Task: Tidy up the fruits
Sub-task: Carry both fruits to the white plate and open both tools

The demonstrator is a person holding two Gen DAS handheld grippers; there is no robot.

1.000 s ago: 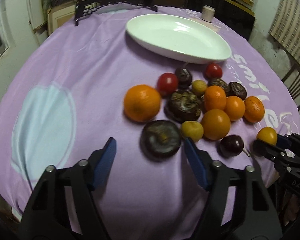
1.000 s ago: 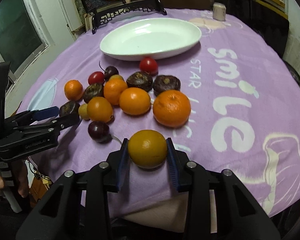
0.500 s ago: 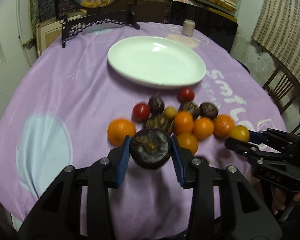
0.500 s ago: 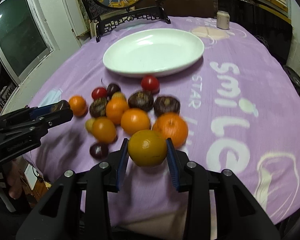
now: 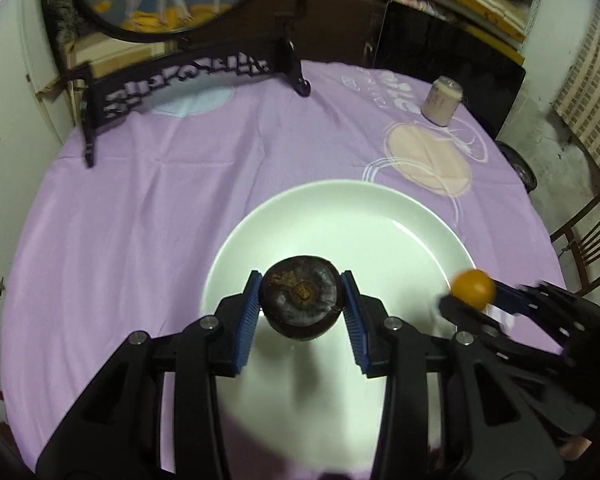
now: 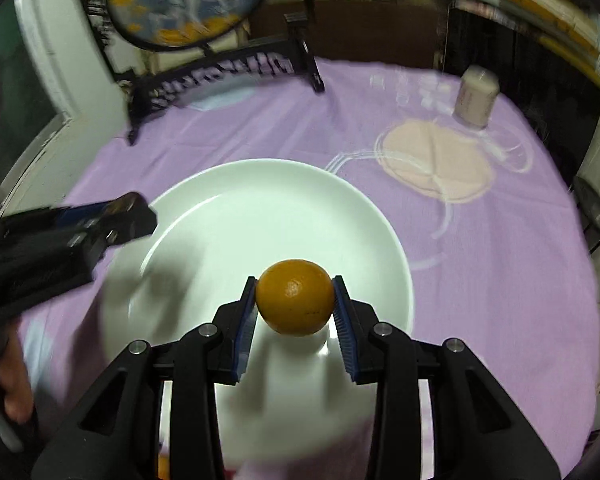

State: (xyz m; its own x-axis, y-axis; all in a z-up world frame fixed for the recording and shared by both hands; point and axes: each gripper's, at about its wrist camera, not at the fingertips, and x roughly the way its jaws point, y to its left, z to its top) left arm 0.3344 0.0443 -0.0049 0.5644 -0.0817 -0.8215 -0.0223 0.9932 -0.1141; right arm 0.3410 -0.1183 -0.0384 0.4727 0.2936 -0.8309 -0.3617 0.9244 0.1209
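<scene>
My left gripper (image 5: pixel 300 300) is shut on a dark brown mangosteen (image 5: pixel 299 298) and holds it above the white plate (image 5: pixel 380 216). My right gripper (image 6: pixel 295 304) is shut on a small orange (image 6: pixel 295 302) and holds it above the same plate (image 6: pixel 228 200). In the left wrist view the right gripper (image 5: pixel 470 289) with its orange (image 5: pixel 471 286) comes in over the plate's right rim. In the right wrist view the left gripper (image 6: pixel 132 216) reaches over the plate's left rim. The plate holds no fruit. The other fruits are out of view.
The round table has a purple cloth (image 5: pixel 140 208). A black carved stand with a round painted screen (image 5: pixel 172 76) stands at the far left edge. A small pale jar (image 5: pixel 442 100) stands at the far right. A wooden chair (image 5: pixel 588 240) is off the table's right side.
The left gripper closed on the mangosteen and lifted it. Both grippers moved forward from the fruit pile to above the plate, each carrying its fruit.
</scene>
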